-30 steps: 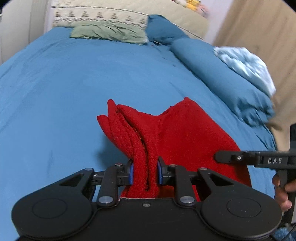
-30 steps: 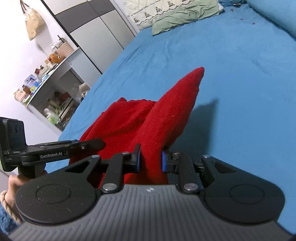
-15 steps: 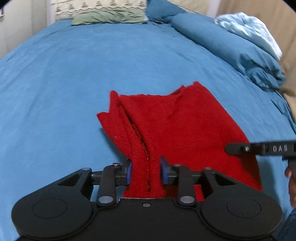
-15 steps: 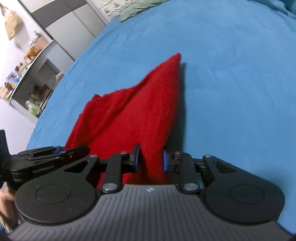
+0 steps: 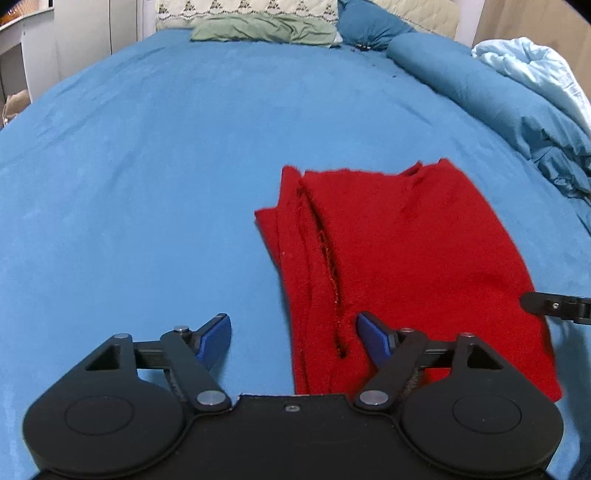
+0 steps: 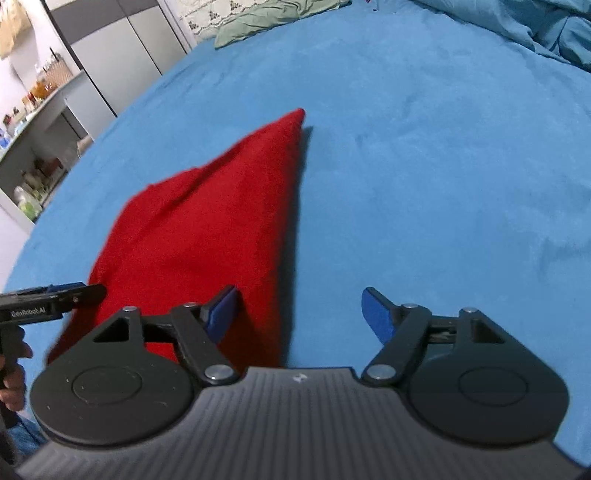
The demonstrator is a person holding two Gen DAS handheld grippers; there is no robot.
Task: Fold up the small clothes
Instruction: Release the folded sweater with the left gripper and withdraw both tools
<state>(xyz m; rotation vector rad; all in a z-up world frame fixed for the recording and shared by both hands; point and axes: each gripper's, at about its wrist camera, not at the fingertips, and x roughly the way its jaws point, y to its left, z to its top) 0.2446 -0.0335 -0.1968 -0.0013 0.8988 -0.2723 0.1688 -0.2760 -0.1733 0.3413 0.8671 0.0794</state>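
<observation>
A red knit garment (image 5: 399, 251) lies folded flat on the blue bed sheet (image 5: 147, 184). Its layered left edge runs between my left gripper's blue pads. My left gripper (image 5: 293, 334) is open and holds nothing. In the right wrist view the garment (image 6: 207, 229) lies left of centre, its right edge by the left pad. My right gripper (image 6: 299, 310) is open and empty, mostly over bare sheet. Each gripper's tip shows at the edge of the other's view.
A green pillow (image 5: 266, 31) and a patterned headboard cushion lie at the far end of the bed. A rolled blue duvet (image 5: 498, 96) with a pale blue cloth runs along the right side. A wardrobe (image 6: 110, 55) and cluttered shelves stand left of the bed.
Both grippers lowered the red garment onto the bed and opened, letting it go. It now lies flat, and both grippers have drawn back a little.
</observation>
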